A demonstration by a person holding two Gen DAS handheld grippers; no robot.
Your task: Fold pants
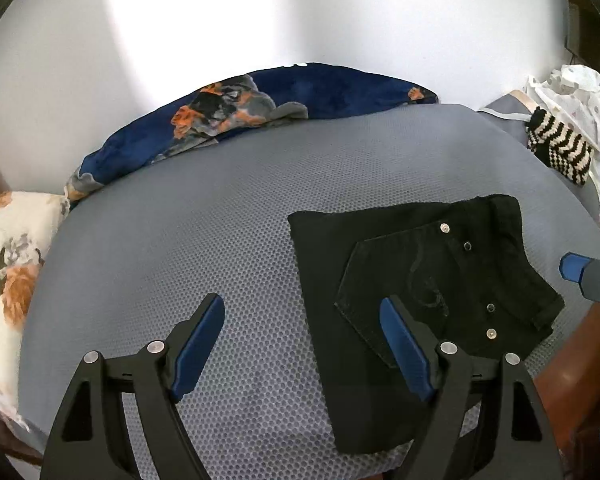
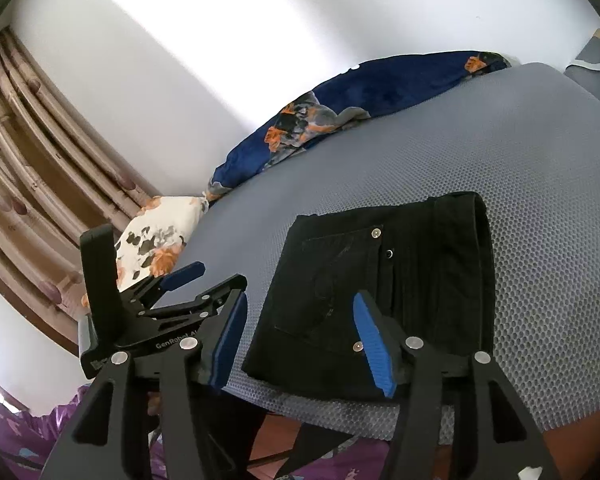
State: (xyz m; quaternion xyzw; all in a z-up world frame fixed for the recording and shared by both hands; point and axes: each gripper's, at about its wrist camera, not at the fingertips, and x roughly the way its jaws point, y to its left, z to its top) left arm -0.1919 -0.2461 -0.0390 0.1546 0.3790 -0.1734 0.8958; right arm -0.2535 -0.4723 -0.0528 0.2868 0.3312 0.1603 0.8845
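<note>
Black pants (image 1: 412, 280) lie folded into a compact rectangle on the grey mattress (image 1: 220, 208), back pocket and metal rivets facing up. My left gripper (image 1: 302, 304) is open and empty above the mattress, its right finger over the pants' left part. My right gripper (image 2: 300, 300) is open and empty, hovering over the near edge of the pants (image 2: 380, 280). The left gripper (image 2: 188, 276) shows in the right wrist view at the left; a blue fingertip of the right gripper (image 1: 572, 266) shows at the right edge of the left wrist view.
A navy floral blanket (image 1: 260, 108) lies along the wall at the far side. A white floral pillow (image 1: 8, 248) sits at the left. A striped knit item (image 1: 560, 148) and white cloth (image 1: 580, 96) lie at the far right. Brown curtains (image 2: 28, 168) hang left.
</note>
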